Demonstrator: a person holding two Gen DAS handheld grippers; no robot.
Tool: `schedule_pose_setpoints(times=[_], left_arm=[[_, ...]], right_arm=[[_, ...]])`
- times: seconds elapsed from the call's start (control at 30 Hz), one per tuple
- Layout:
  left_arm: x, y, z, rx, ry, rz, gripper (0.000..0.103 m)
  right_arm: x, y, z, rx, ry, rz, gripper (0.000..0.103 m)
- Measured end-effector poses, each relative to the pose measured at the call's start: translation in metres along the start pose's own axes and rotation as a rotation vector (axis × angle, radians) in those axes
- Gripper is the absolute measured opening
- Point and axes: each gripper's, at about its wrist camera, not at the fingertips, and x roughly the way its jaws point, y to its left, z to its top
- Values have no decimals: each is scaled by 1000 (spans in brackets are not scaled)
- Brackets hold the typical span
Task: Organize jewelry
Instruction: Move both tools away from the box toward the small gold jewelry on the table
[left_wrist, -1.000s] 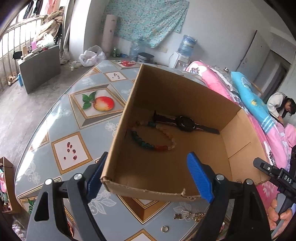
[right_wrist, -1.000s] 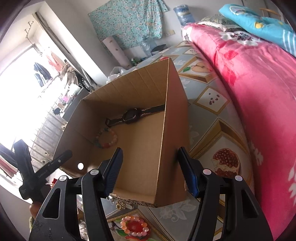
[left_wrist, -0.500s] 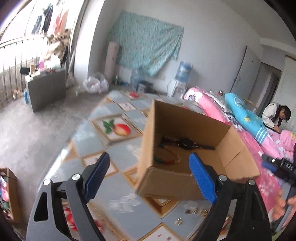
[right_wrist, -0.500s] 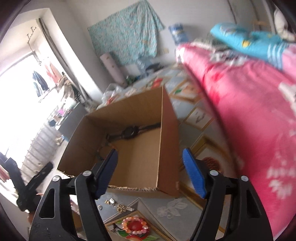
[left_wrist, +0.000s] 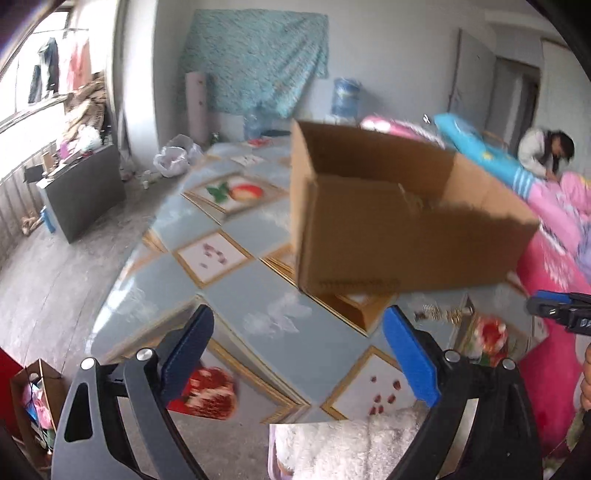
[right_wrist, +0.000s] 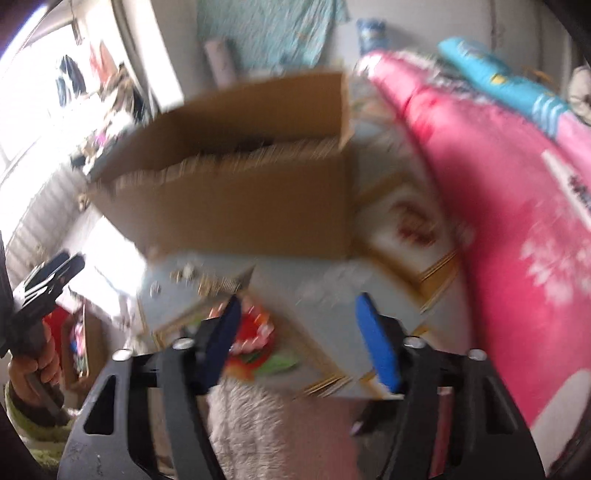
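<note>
- Pale wall (left_wrist: 388, 66) at the back, a teal patterned cloth (left_wrist: 255, 59) hung across it.
- Bare grey concrete floor (left_wrist: 55, 266) on the left.
- Dark cabinet (left_wrist: 85, 188) beside a white railing (left_wrist: 14, 199).
- Strong daylight floods in from the window (right_wrist: 26, 92).
- Grey door (left_wrist: 472, 70) on the right.
- Pink bedding (right_wrist: 509, 206) along the right side.

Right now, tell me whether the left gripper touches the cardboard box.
Apart. The left wrist view shows bare tabletop between the left gripper and the cardboard box.
</note>
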Motion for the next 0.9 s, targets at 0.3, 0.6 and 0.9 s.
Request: schedule_pose_setpoints(times=[0.3, 0.6, 0.9], left_arm=[[24, -32, -15, 106, 44, -30, 91], [40, -38, -16, 127, 81, -43, 91], [46, -32, -10, 102, 102, -21, 91]], right_arm=[[33, 17, -3, -109, 105, -37, 7], [45, -22, 26, -11, 65, -93, 9], [-6, -10, 1, -93, -61, -42, 59]])
